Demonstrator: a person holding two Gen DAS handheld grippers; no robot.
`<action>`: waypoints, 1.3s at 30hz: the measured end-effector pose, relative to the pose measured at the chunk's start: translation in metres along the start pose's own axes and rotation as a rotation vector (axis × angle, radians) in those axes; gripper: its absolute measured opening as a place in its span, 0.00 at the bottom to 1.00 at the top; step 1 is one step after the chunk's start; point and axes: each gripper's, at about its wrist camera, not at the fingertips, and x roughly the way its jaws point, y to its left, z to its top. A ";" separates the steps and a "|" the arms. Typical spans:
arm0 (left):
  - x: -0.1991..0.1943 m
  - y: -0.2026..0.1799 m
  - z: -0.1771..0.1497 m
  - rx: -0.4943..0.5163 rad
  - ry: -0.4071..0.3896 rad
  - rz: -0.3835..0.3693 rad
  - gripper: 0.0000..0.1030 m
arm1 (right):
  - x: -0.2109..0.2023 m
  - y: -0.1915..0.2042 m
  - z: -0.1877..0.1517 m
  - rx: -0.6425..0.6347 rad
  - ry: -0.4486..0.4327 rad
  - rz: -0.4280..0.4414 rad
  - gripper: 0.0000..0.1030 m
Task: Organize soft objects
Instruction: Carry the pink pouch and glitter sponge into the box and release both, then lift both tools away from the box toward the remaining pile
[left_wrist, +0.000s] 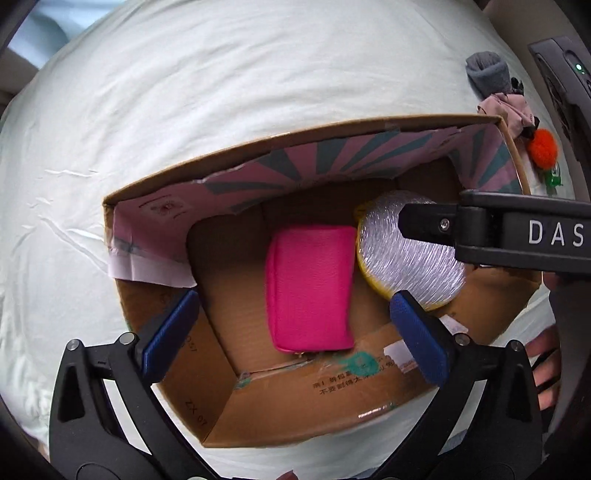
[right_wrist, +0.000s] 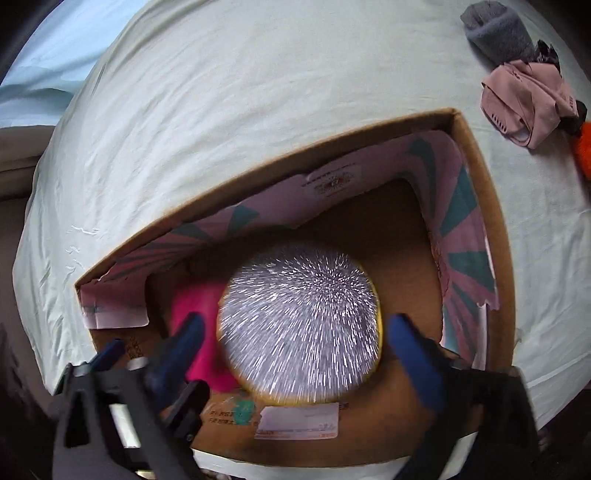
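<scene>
Silvery, glittering and round, the scrubber pad (right_wrist: 301, 326) with a yellow rim fills the middle of my right wrist view, lying inside the cardboard box (left_wrist: 369, 127) near its right end; its surface is streaked with blur there, so I cannot make out its texture; my right gripper (right_wrist: 295, 341) has its blue pads (right_wrist: 413, 354) spread wide on either side of the pad, and I cannot tell whether they touch it; in the left view the right gripper's black arm crosses the pad's upper right edge and hides that part; just left of the pad lies a bright pink pouch (left_wrist: 310, 288) flat on the box floor, half hidden behind the pad and a finger in my right view; my left gripper (left_wrist: 295, 332) hangs over the near side of the box, jaws wide and holding nothing; pink and teal printed flaps line the far wall; the box sits on a pale wrinkled bedsheet (left_wrist: 221, 74); beyond its right corner lie a grey rolled sock (right_wrist: 498, 33), a crumpled pink cloth (right_wrist: 528, 107) and an orange pompom (left_wrist: 542, 148), cut off at the right view's edge
</scene>
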 end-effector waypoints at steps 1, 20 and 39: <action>-0.001 0.000 -0.002 -0.001 0.000 0.001 1.00 | 0.000 0.001 0.000 -0.009 0.010 0.003 1.00; -0.079 0.007 -0.036 -0.034 -0.133 0.019 1.00 | -0.074 0.011 -0.031 -0.119 -0.090 0.022 1.00; -0.222 -0.003 -0.125 -0.164 -0.410 0.009 1.00 | -0.236 0.025 -0.147 -0.408 -0.490 -0.080 1.00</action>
